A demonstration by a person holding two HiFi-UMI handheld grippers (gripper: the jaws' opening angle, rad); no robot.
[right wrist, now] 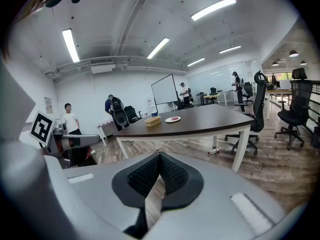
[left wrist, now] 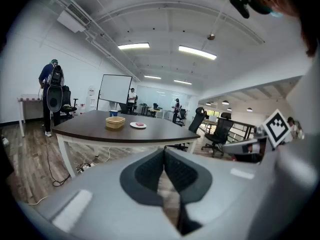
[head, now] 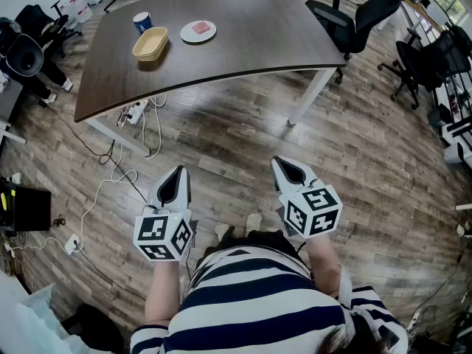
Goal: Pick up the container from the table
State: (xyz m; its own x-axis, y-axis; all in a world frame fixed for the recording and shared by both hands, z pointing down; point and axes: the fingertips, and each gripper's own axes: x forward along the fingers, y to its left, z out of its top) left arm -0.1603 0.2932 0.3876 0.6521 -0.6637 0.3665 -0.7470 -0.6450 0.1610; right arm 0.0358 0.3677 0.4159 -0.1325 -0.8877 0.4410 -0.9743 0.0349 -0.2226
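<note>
The container, a shallow tan tub point(head: 150, 43), stands on the far left part of a dark wooden table point(head: 243, 43). It shows small and far off in the left gripper view point(left wrist: 115, 122) and in the right gripper view point(right wrist: 152, 120). I stand well back from the table, both grippers held low in front of my striped shirt, over the wood floor. My left gripper point(head: 175, 175) has its jaws closed together with nothing in them point(left wrist: 164, 152). My right gripper point(head: 289, 168) is likewise shut and empty point(right wrist: 159, 157).
A blue cup point(head: 141, 21) and a white plate point(head: 198, 31) holding a pink item sit beside the tub. Cables and a power strip point(head: 133, 113) lie under the table's left end. Office chairs point(head: 354, 21) stand to the right. People stand in the background point(left wrist: 51, 96).
</note>
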